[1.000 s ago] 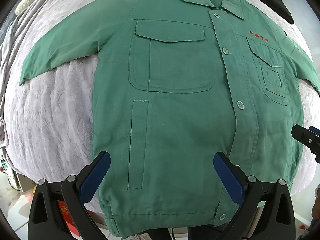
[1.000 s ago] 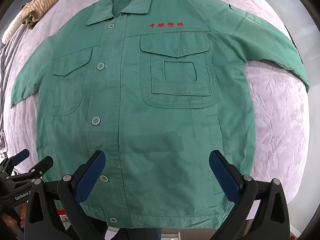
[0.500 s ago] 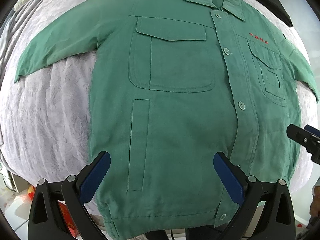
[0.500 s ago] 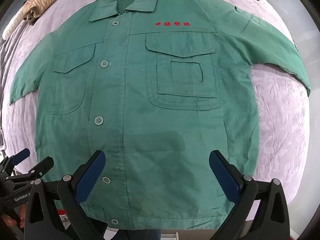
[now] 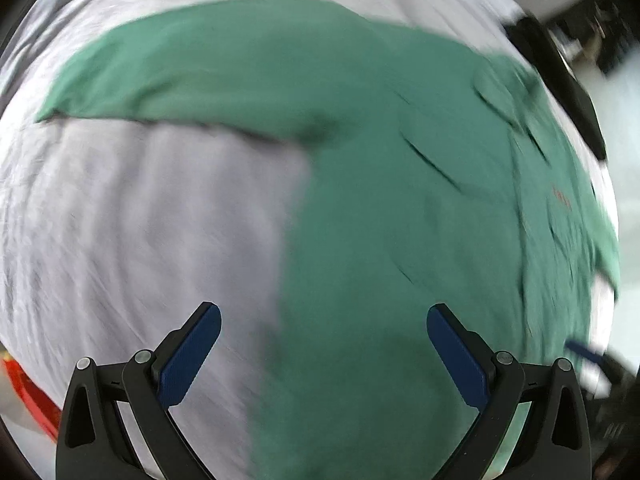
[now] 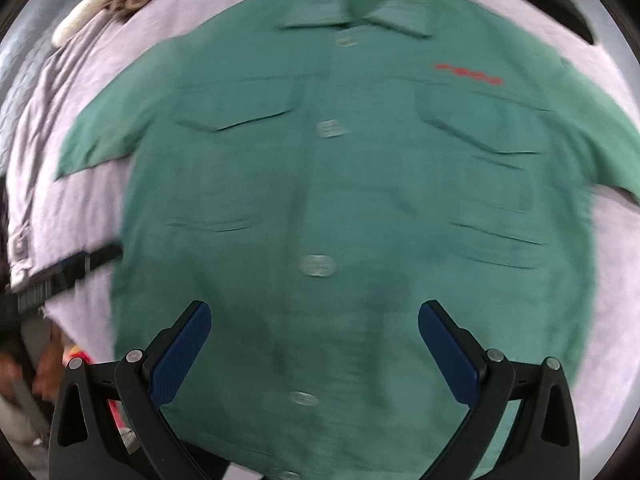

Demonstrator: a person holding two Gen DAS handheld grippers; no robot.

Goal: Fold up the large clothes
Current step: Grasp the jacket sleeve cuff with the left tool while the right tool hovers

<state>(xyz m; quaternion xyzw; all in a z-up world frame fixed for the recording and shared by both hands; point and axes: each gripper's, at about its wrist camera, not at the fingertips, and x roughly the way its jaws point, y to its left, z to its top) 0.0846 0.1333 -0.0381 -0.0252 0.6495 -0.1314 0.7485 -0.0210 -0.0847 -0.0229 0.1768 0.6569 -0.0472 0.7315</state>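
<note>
The green jacket lies flat, buttoned, sleeves spread wide.

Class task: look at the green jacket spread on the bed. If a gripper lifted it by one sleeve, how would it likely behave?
The green jacket lies flat and follows the bedspread, so it is probably floppy and would drape, not hold its shape. Its sleeve would likely rise first, dragging the body after it. The woven cloth, pockets and buttons suggest some weight and little slip.
</note>
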